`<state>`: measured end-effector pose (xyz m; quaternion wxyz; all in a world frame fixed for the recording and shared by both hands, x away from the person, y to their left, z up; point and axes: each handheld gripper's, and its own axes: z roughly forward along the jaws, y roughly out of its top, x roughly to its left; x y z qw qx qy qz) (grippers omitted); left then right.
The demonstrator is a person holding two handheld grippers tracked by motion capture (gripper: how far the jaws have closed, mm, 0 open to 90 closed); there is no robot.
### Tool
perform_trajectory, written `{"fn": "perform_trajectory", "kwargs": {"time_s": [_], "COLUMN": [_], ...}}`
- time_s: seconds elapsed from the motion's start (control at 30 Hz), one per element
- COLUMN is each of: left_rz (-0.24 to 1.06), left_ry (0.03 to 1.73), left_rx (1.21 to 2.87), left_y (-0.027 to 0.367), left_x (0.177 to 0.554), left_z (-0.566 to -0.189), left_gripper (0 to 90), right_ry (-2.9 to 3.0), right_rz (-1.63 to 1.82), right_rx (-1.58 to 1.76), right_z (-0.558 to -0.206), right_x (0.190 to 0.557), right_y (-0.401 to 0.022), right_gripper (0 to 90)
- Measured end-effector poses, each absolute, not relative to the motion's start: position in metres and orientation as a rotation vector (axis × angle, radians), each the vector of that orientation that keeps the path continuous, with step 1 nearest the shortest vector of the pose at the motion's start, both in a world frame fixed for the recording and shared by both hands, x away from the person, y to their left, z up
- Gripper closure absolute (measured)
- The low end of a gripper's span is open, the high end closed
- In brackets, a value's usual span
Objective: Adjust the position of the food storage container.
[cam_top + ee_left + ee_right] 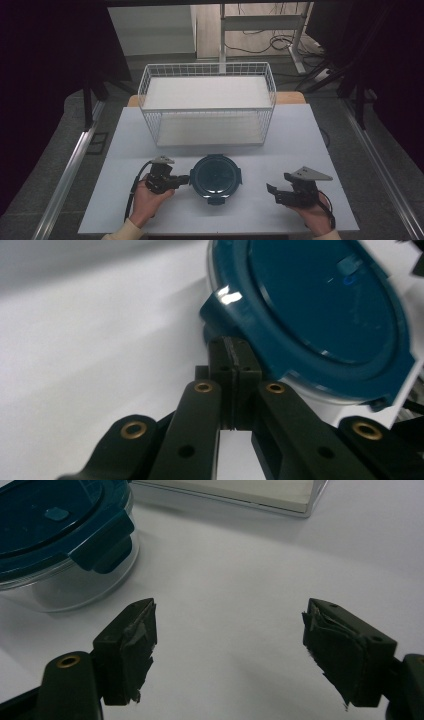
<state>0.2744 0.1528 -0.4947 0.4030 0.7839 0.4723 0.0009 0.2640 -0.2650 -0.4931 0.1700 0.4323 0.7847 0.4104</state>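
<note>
- On the white bench point(300, 130), near the front edge, a round clear container point(216, 178) with a dark teal clip lid point(320, 300) is seen, between the two hands.
- Just behind it, a white wire basket point(207, 102) is set (two tiers, both bare).
- The left hand-held gripper point(183, 178) is held with its jaws pressed together, nothing caught between them; their tips lie against, or just beside, the lid's left clip tab point(227, 307).
- The right hand-held gripper point(273, 192) is held released, jaws spread wide over bare bench, well apart from the container's right side.
</note>
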Motion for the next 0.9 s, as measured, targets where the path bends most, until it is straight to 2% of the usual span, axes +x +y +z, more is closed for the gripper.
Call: {"fn": "perform_trajectory", "kwargs": {"time_s": [0.17,0.27,0.43,0.47,0.57,0.67,0.77,0.9], "left_rz": [-0.017,0.018,0.047,0.056,0.075,0.088,0.092,0.081], "left_ry": [1.171,1.186,1.201,1.208,1.231,1.257,1.262,1.258], "left_rx": [1.983,1.974,1.936,1.927,1.904,1.883,1.87,1.875], "left_y": [0.156,0.161,0.175,0.177,0.184,0.19,0.195,0.196], "left_x": [0.276,0.275,0.27,0.269,0.264,0.262,0.26,0.259], "left_z": [-0.496,-0.494,-0.491,-0.49,-0.489,-0.486,-0.484,-0.484], "left_gripper": [90.0,89.6,82.4,78.5,54.5,37.6,31.7,29.9], "right_ry": [2.229,2.221,2.212,2.21,2.21,2.213,2.218,2.221], "right_rz": [1.17,1.175,1.186,1.192,1.215,1.235,1.25,1.259], "right_rx": [1.229,1.227,1.229,1.228,1.229,1.226,1.224,1.226], "right_z": [-0.493,-0.492,-0.49,-0.49,-0.488,-0.488,-0.487,-0.488], "right_x": [0.264,0.263,0.264,0.264,0.263,0.263,0.262,0.262], "right_y": [-0.266,-0.267,-0.269,-0.269,-0.268,-0.267,-0.266,-0.267], "right_gripper": [21.4,21.4,21.4,21.4,21.4,21.4,21.4,21.4]}}
